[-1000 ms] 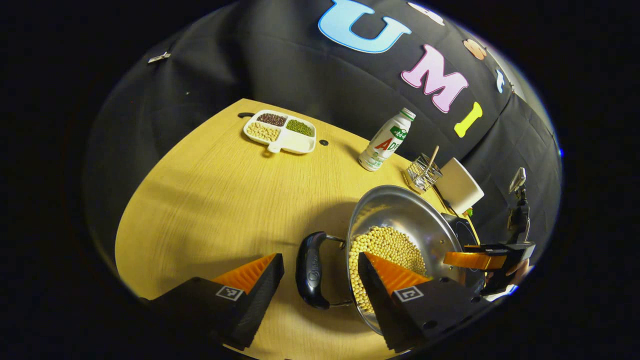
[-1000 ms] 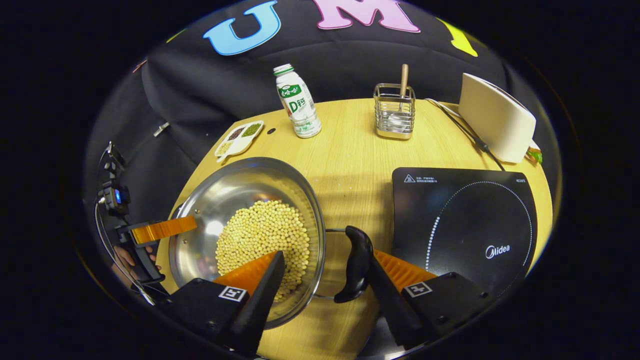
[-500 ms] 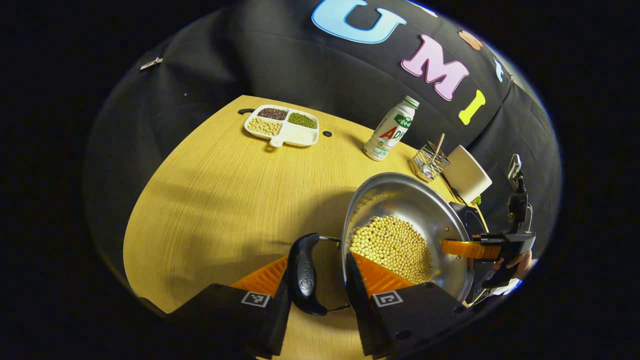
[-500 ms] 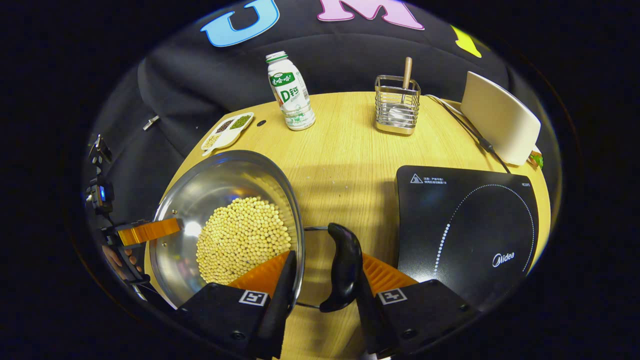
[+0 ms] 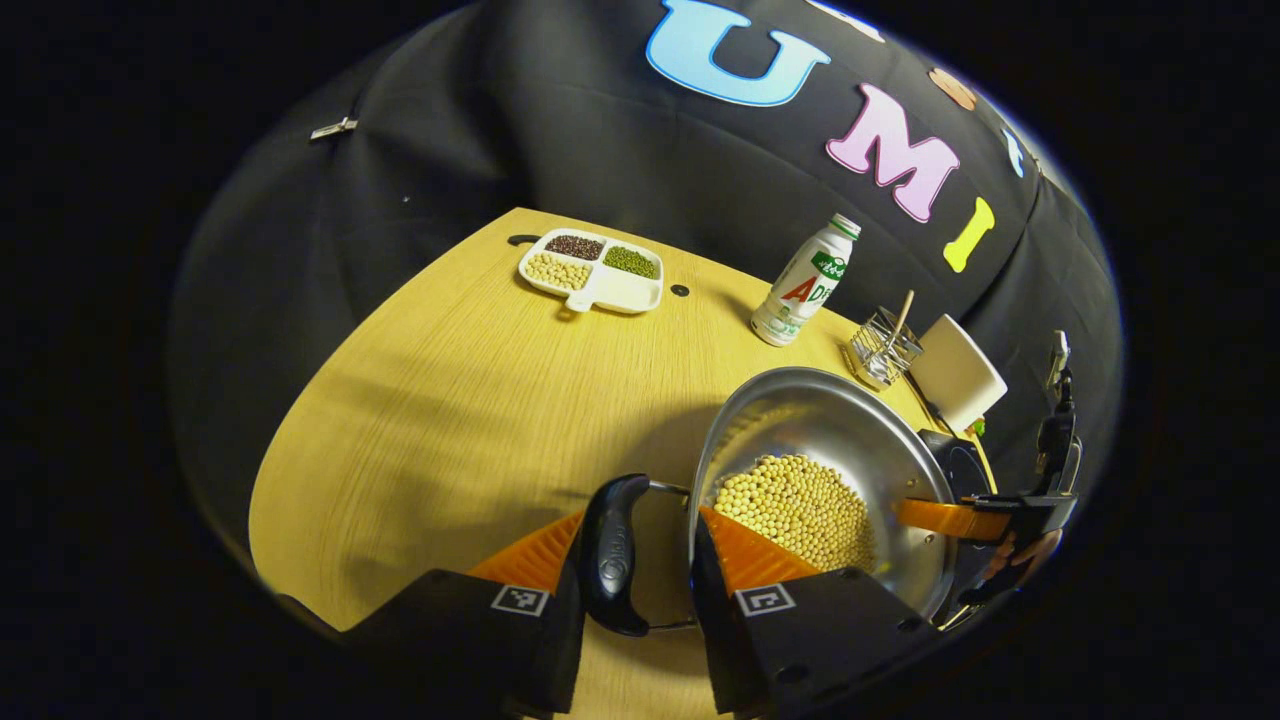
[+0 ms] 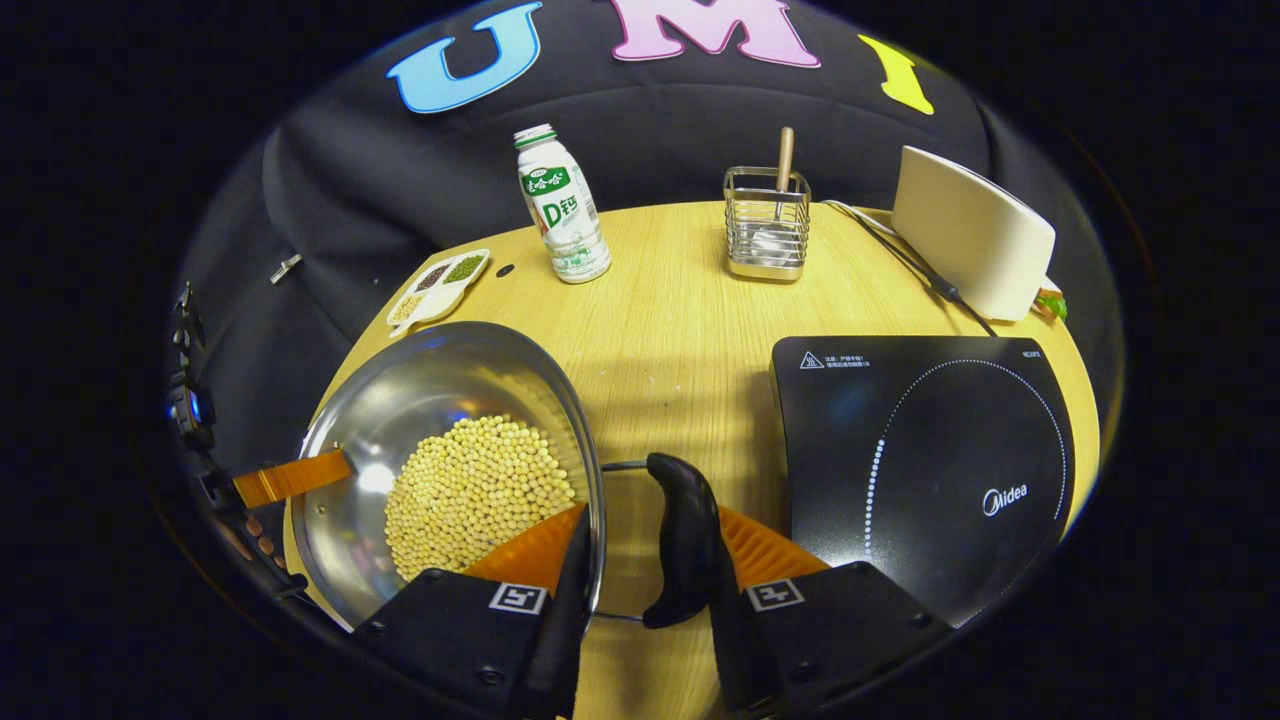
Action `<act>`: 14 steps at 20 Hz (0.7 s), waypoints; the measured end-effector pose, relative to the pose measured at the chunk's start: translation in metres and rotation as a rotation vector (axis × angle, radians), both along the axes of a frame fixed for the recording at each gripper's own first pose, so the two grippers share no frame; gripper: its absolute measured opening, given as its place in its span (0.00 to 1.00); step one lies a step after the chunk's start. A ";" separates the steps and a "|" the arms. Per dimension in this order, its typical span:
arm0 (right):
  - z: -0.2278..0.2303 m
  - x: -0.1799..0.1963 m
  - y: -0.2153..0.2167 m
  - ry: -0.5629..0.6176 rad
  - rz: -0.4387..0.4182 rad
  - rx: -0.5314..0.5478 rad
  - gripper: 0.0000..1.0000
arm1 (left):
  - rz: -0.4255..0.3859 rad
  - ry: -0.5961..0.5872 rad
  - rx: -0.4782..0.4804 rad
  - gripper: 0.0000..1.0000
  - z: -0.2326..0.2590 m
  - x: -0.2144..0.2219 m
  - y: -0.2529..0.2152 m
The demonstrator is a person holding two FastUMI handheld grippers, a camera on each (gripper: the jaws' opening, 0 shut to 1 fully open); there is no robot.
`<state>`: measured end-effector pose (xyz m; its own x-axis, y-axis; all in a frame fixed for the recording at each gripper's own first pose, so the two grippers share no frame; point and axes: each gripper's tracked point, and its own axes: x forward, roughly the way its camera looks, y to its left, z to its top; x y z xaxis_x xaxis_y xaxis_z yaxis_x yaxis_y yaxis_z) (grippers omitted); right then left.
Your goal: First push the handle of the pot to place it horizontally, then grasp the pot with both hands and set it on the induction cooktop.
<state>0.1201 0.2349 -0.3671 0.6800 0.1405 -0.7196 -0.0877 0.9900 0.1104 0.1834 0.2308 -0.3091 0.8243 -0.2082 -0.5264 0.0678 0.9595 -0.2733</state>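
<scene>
Pot (image 6: 450, 450) handles sit between our claws: our left gripper (image 5: 630, 560) closes around one curved black handle (image 5: 612, 555), our right gripper (image 6: 640, 560) around the other handle (image 6: 685, 540). Shiny, round steel, it holds pale soybeans (image 6: 470, 490), on the wooden table (image 6: 680, 310) at nine o'clock from the flat black induction cooktop (image 6: 920, 470).

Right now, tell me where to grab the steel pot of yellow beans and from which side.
Take the steel pot by its two black handles, left claw and right claw from opposite sides. They stand off the rim on wire arms, so a claw fits around each.
</scene>
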 end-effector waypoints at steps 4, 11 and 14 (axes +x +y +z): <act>0.001 -0.002 0.000 0.002 -0.005 0.007 0.57 | 0.010 -0.020 0.044 0.53 0.007 -0.002 0.000; 0.039 -0.009 -0.013 -0.045 0.002 0.005 0.57 | 0.023 -0.027 0.053 0.53 0.035 -0.018 -0.015; 0.056 -0.015 -0.032 -0.055 -0.012 0.013 0.53 | 0.013 -0.032 0.061 0.53 0.051 -0.025 -0.036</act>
<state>0.1048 0.2027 -0.3109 0.7204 0.1409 -0.6791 -0.0822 0.9896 0.1182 0.1584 0.1946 -0.2578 0.8435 -0.1660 -0.5109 0.0632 0.9751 -0.2124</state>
